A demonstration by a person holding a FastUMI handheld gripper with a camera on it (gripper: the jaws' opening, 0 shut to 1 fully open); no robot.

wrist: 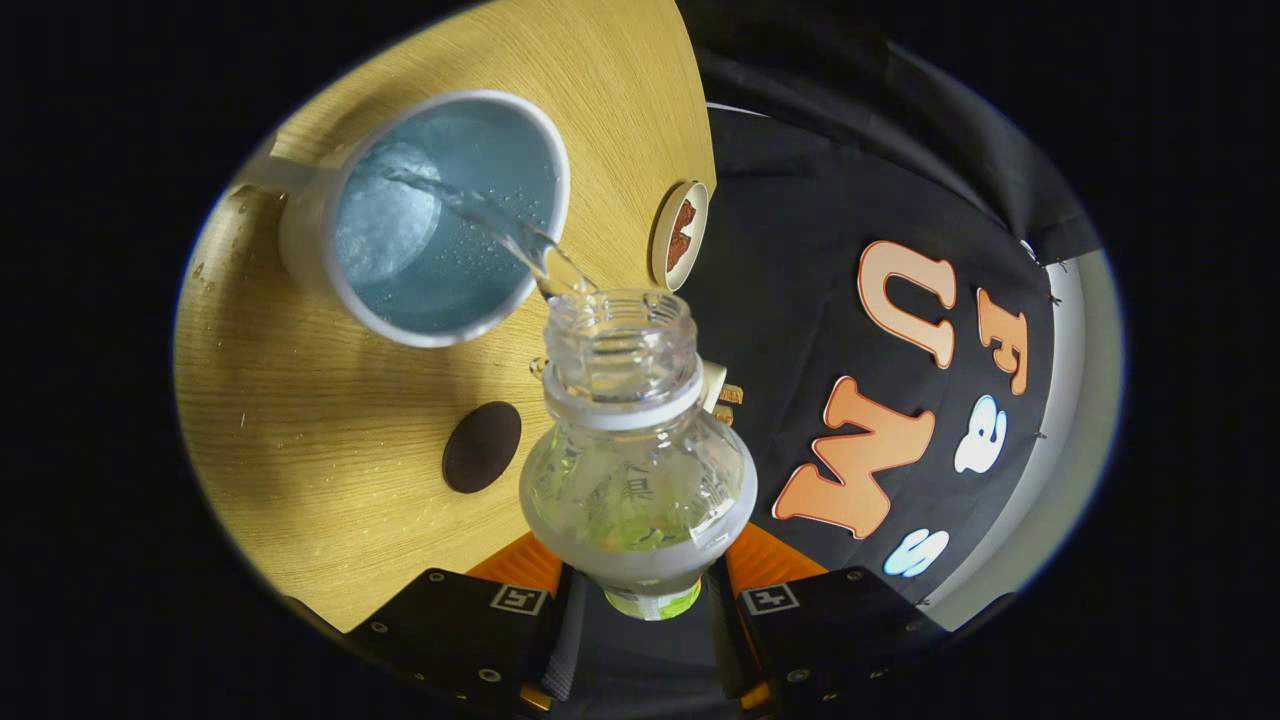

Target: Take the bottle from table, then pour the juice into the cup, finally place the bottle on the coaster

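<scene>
A: What's hidden in the gripper view?

B: The clear juice bottle [636,470] covers the tool [640,590]; both fingers press its sides, clamped tight. Its base is cut off between them, and the label is too blurred to make out.

A: And the edges?

B: A stream runs from the tilted bottle's mouth into the white cup [440,215]. The dark coaster [482,446] lies on open desk [300,420] beside the bottle. A small round dish [680,235] sits at the desk's edge.

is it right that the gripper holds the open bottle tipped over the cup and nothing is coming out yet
Not quite: liquid is already streaming from the open bottle into the cup, as the gripper view shows. The gripper does hold the bottle tipped over the cup.
</scene>
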